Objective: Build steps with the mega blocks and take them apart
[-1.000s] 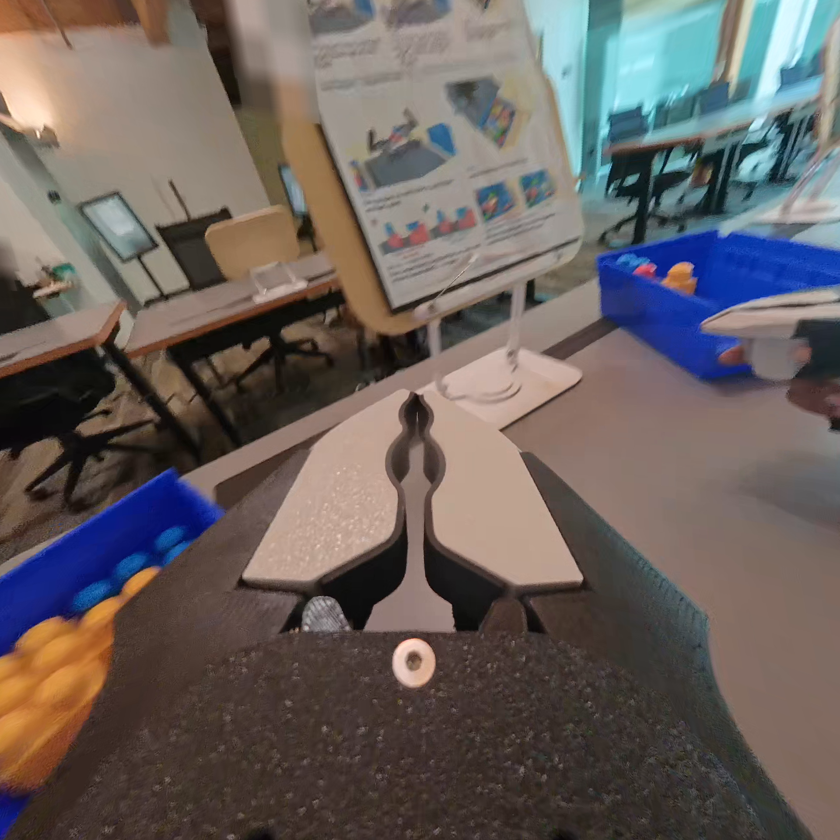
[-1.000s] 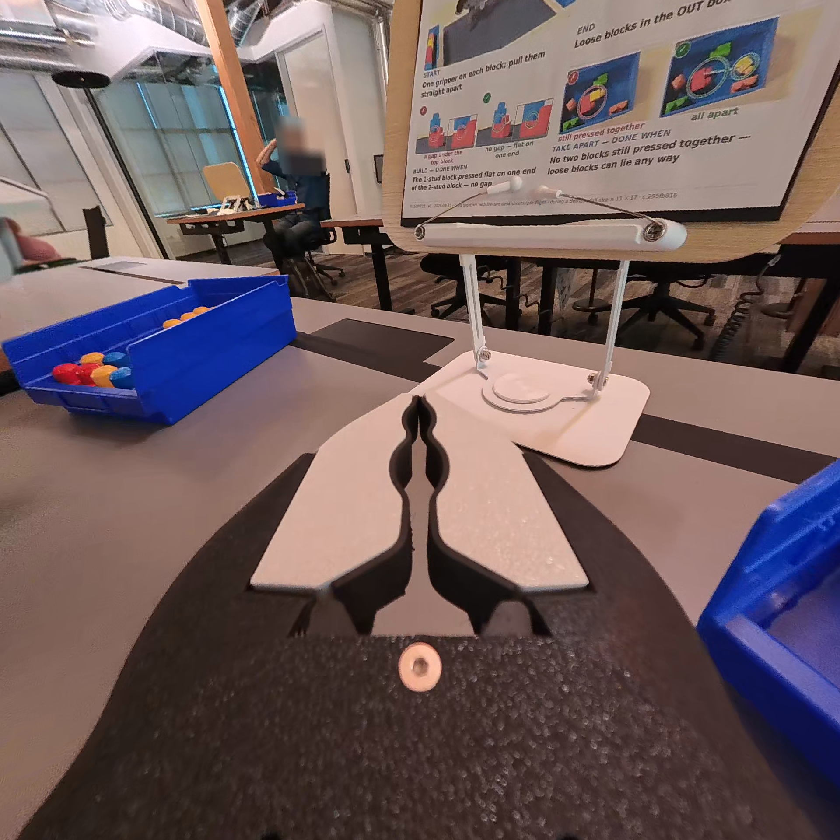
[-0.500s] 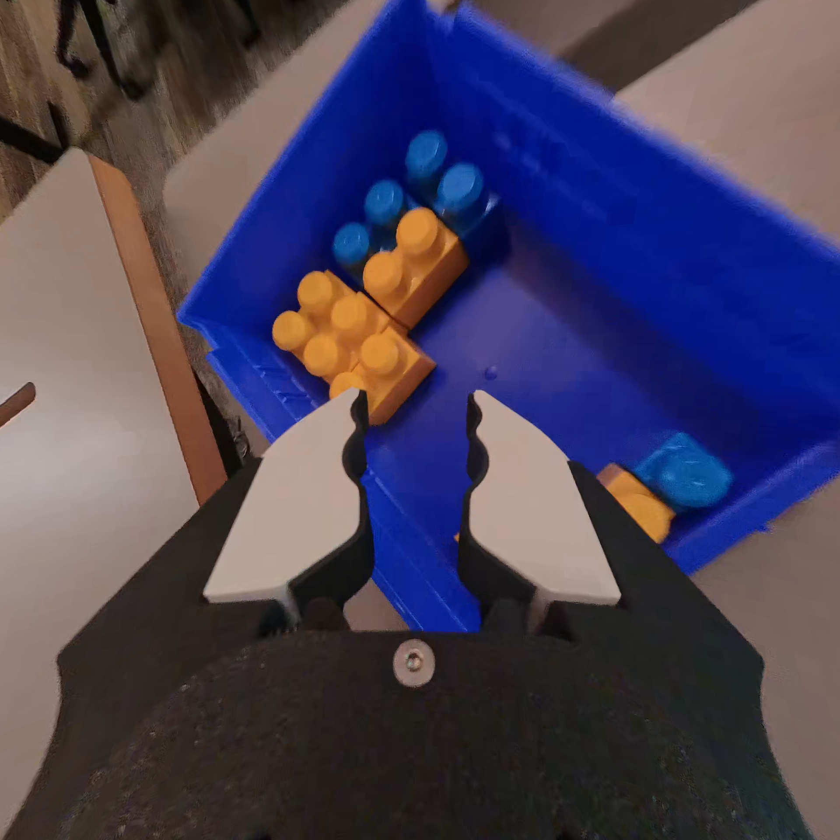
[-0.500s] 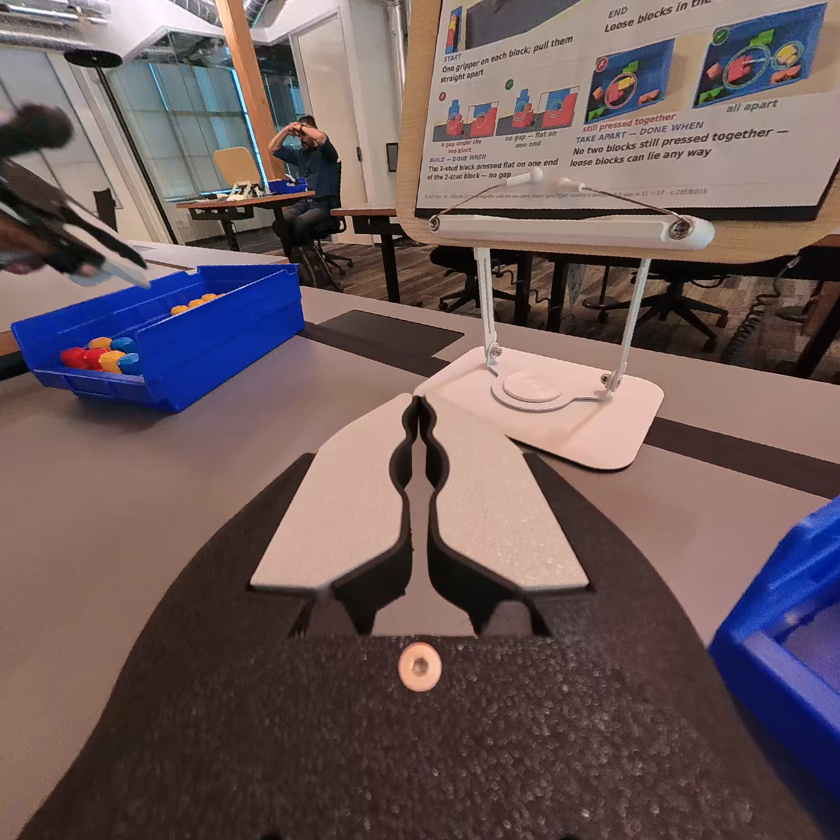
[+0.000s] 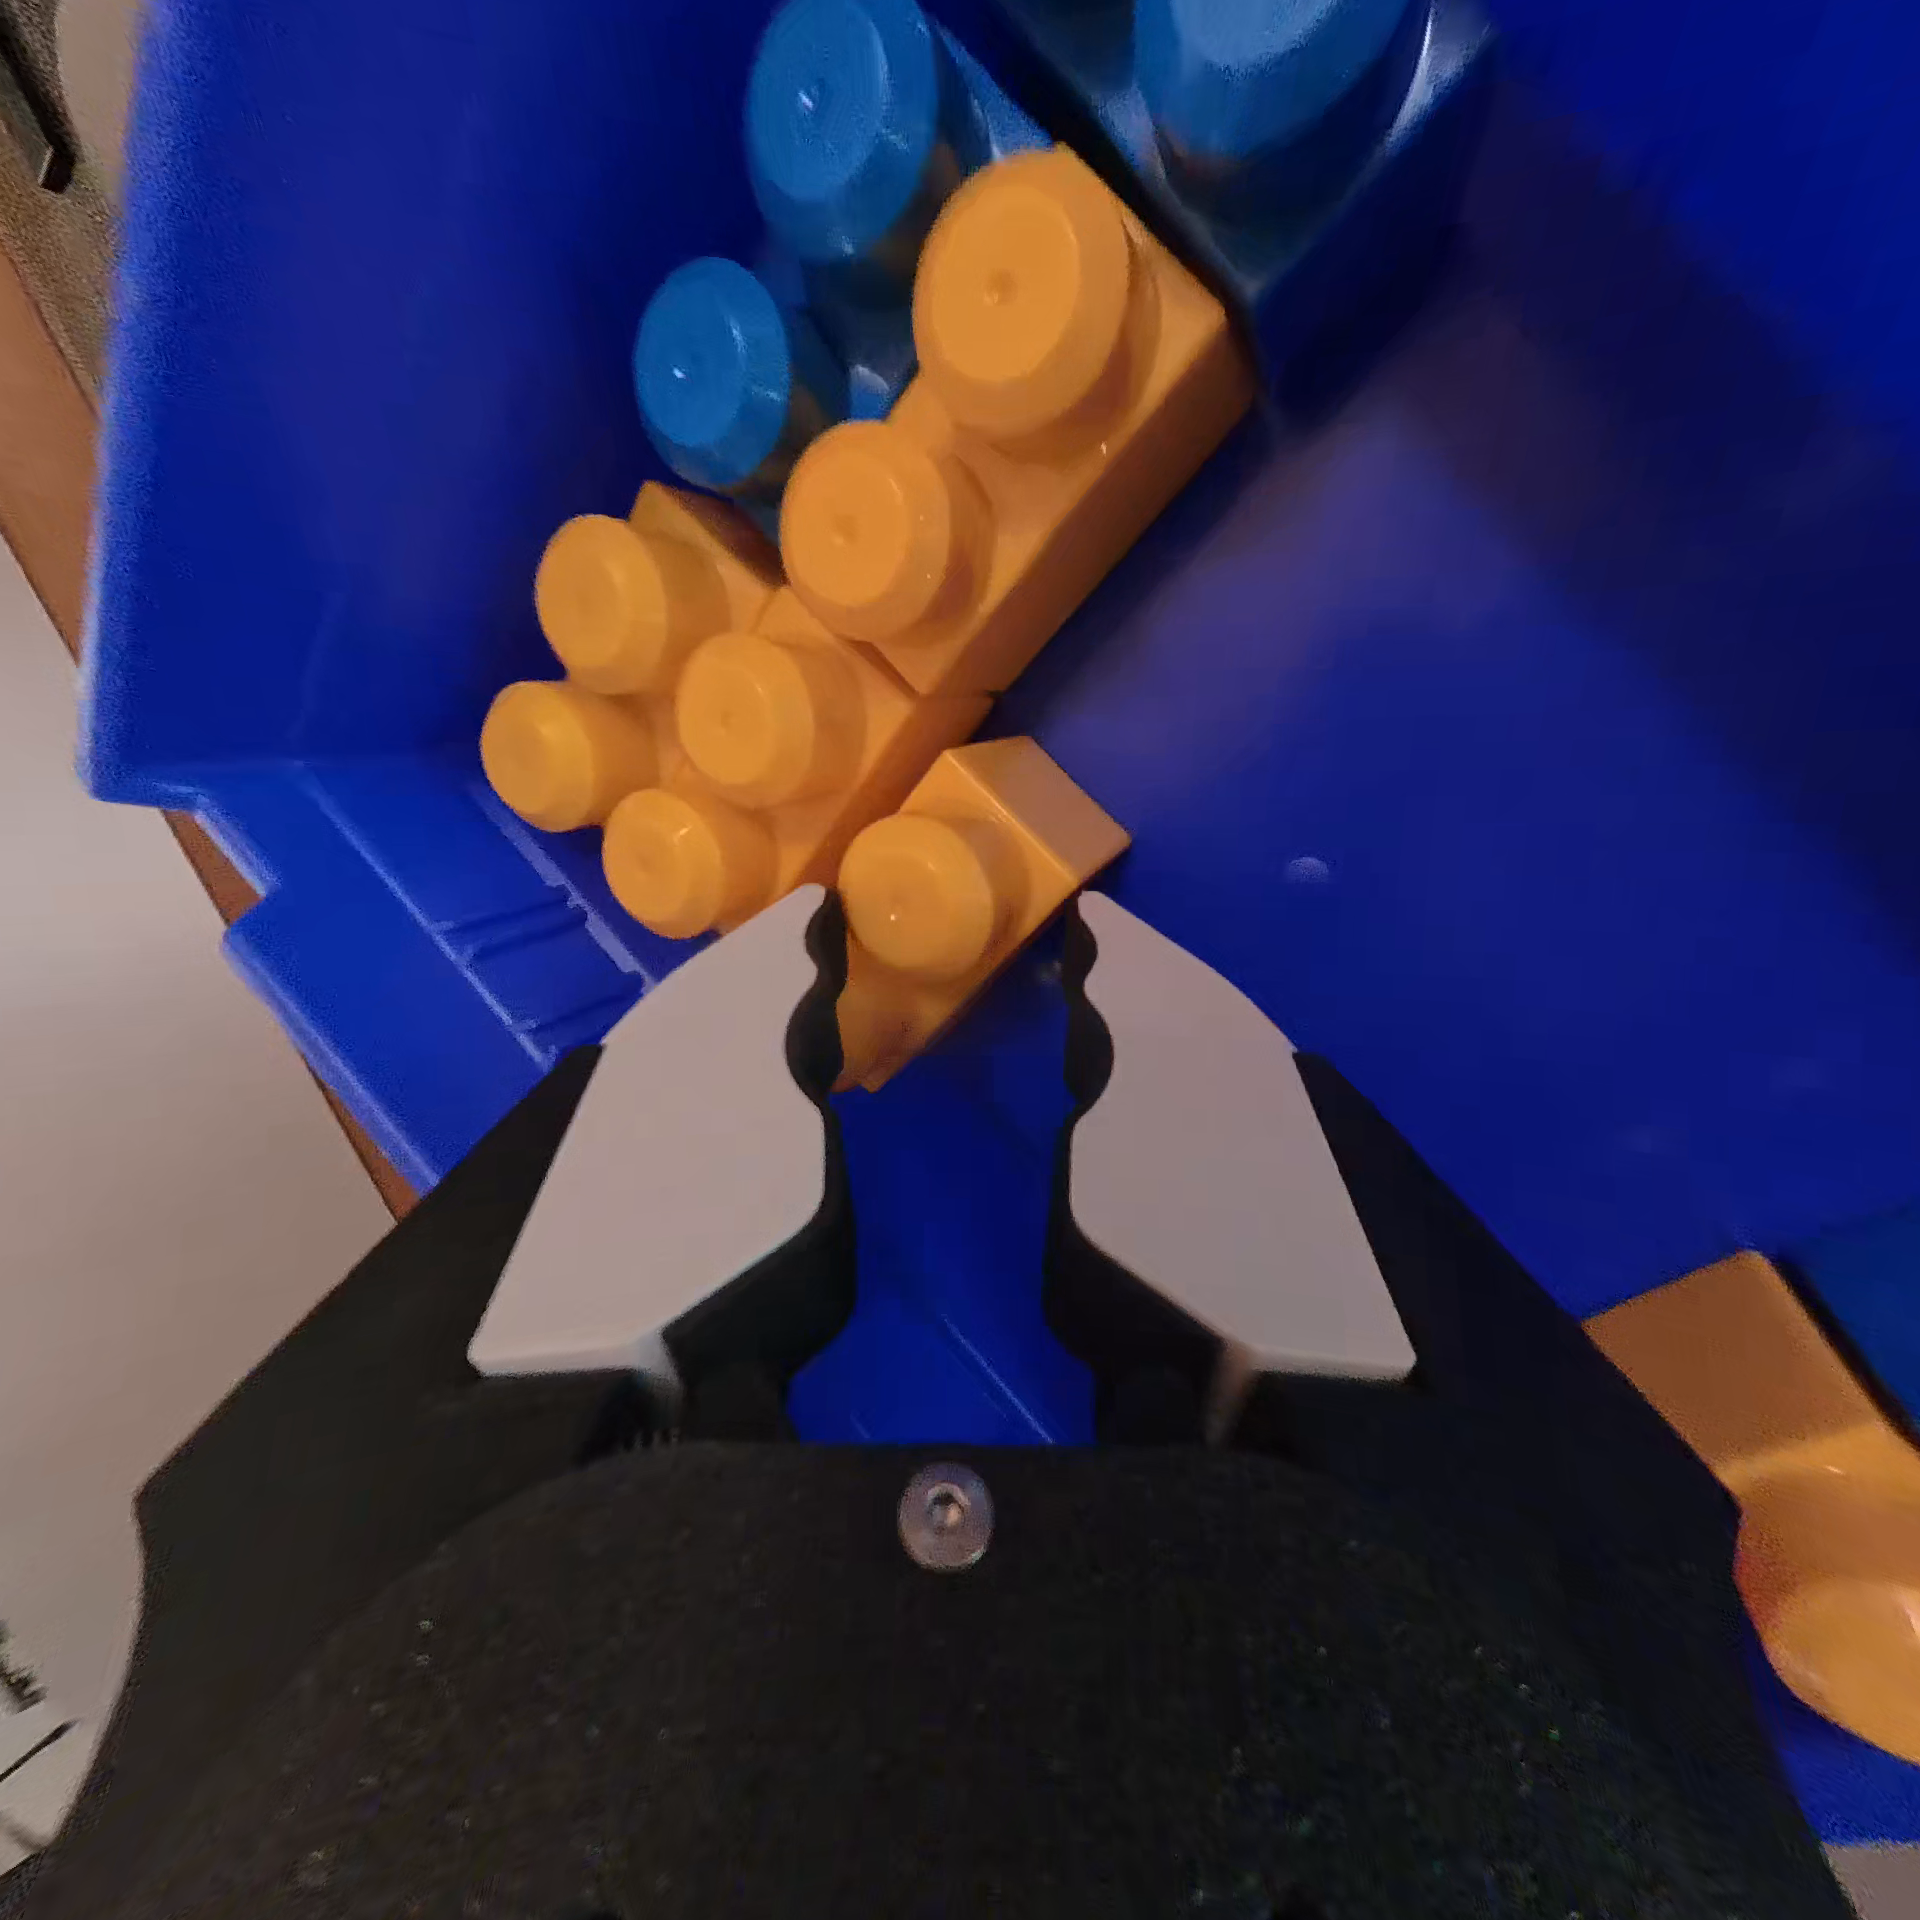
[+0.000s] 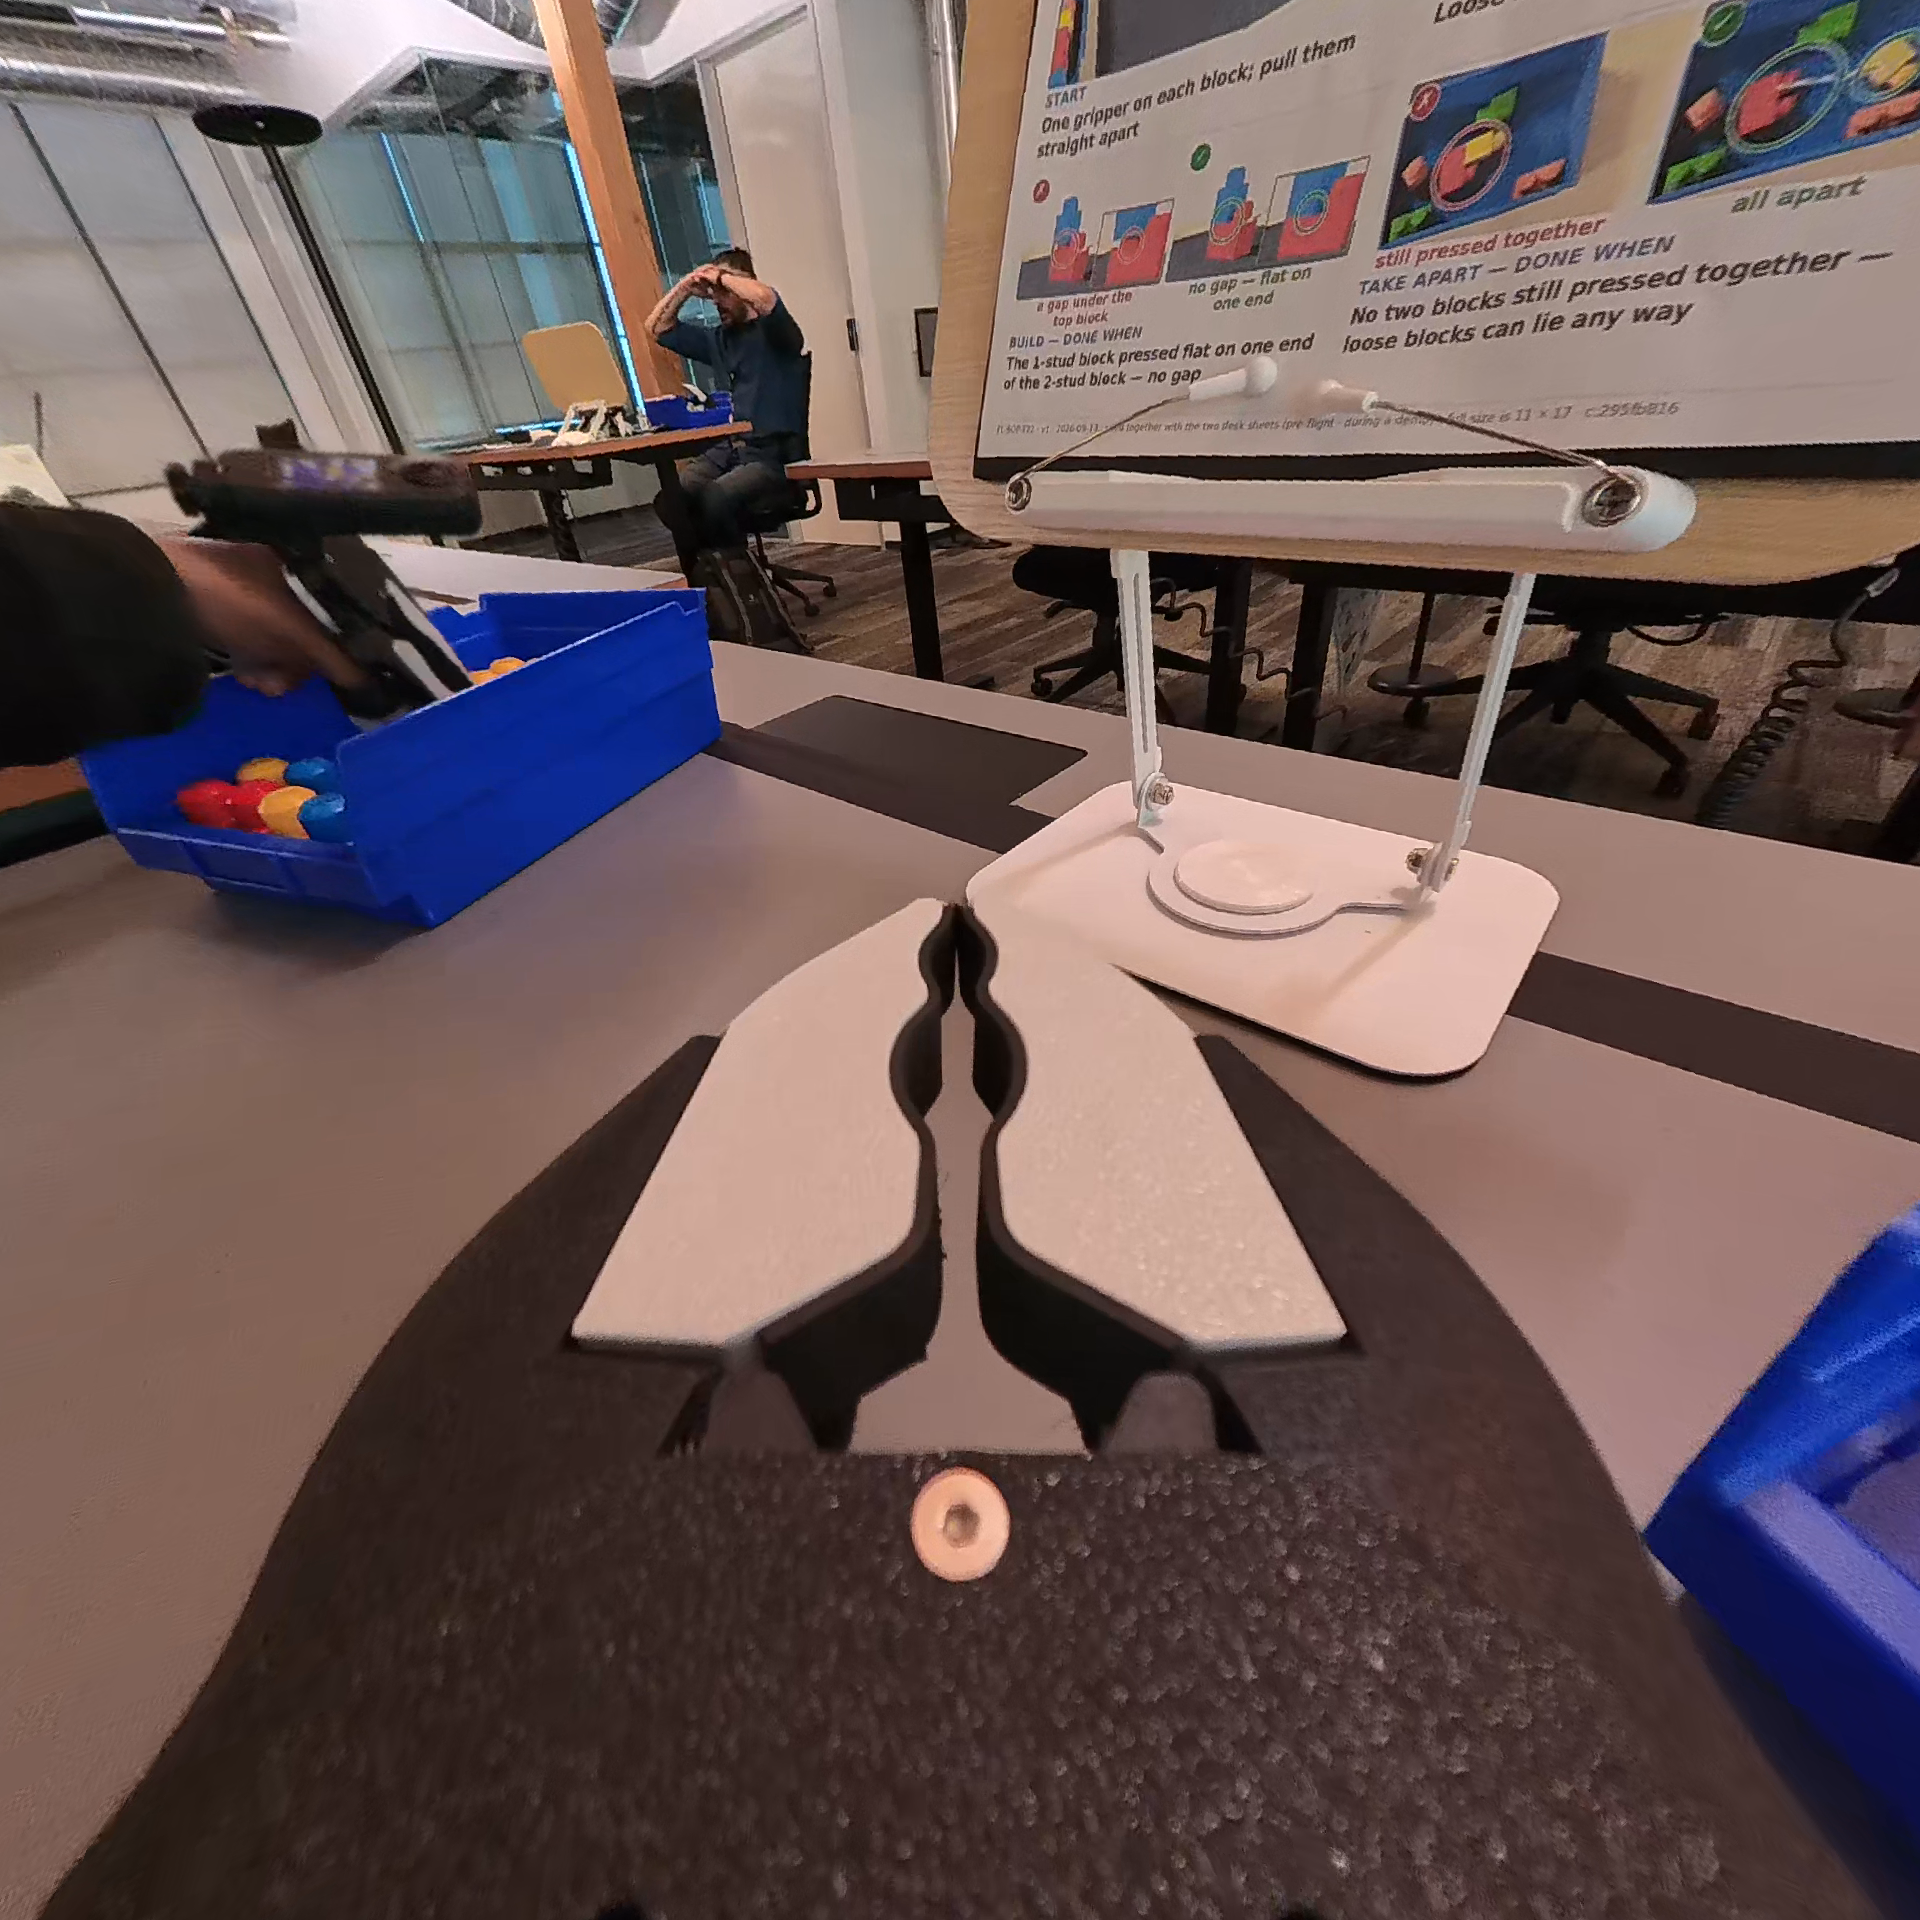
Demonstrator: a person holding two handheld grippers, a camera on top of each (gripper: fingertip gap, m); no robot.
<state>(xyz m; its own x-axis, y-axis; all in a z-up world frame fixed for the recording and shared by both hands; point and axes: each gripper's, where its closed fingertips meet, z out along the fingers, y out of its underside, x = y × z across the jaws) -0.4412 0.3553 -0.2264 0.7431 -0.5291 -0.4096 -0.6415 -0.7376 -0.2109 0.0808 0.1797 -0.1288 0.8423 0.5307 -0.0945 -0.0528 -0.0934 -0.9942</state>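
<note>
Block (image 5: pixel 961 914) sits between my left gripper (image 5: pixel 951 914) tips, jaws apart around it, inside bin (image 5: pixel 1455 831) | axis runs diagonally up-right | right gripper (image 6: pixel 954 920) closed empty, well apart.

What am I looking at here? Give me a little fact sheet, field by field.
setting: grey table in an office room
left tool: open, fingers either side of a one-stud orange block inside a blue bin
right tool: shut, empty, above the table
other blocks in bin: orange, blue, red
also on table: white stand holding an instruction sheet
</note>
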